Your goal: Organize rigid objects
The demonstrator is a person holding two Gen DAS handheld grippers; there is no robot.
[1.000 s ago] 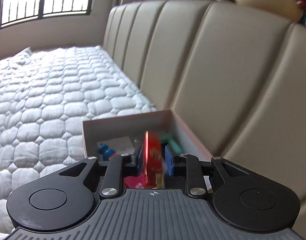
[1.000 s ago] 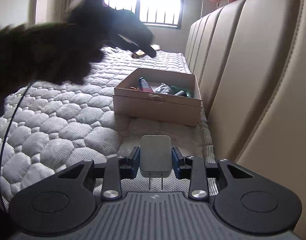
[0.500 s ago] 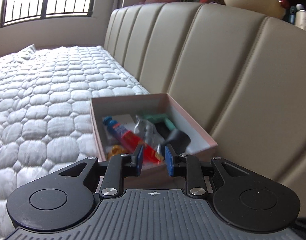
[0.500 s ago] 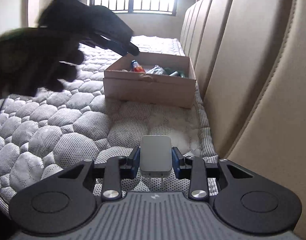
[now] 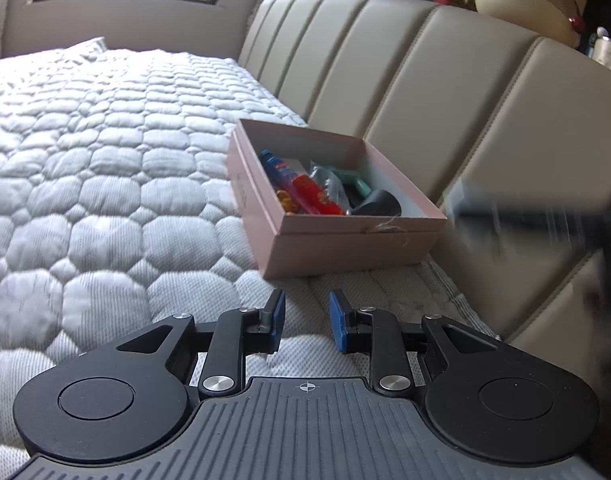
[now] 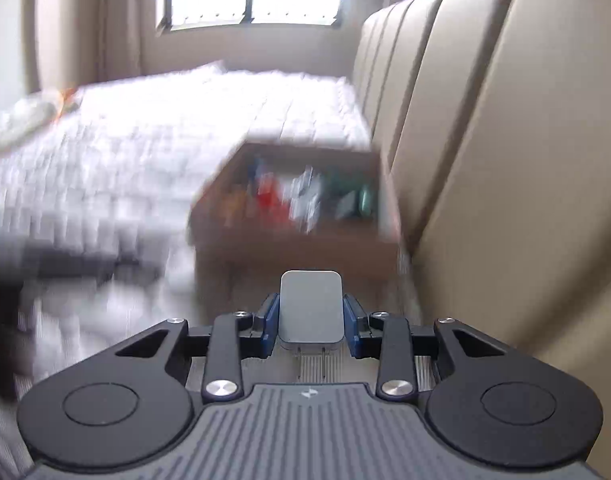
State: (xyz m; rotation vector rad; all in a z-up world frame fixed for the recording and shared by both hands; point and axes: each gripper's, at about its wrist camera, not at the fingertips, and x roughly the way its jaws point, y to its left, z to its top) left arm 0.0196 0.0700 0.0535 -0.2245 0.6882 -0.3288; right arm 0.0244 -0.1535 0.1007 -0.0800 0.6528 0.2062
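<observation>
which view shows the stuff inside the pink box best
The left wrist view: the pink box is sharp there, with the red tube and black piece distinct. In the right wrist view the box is motion-blurred, its contents only colored smears.

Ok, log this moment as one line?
left tongs: open, empty | right tongs: shut on charger | box: on mattress, holds items | phase: carrying charger toward box

grey charger (image 6: 311, 306) upright, pink box (image 5: 345, 242) open, filled
</observation>
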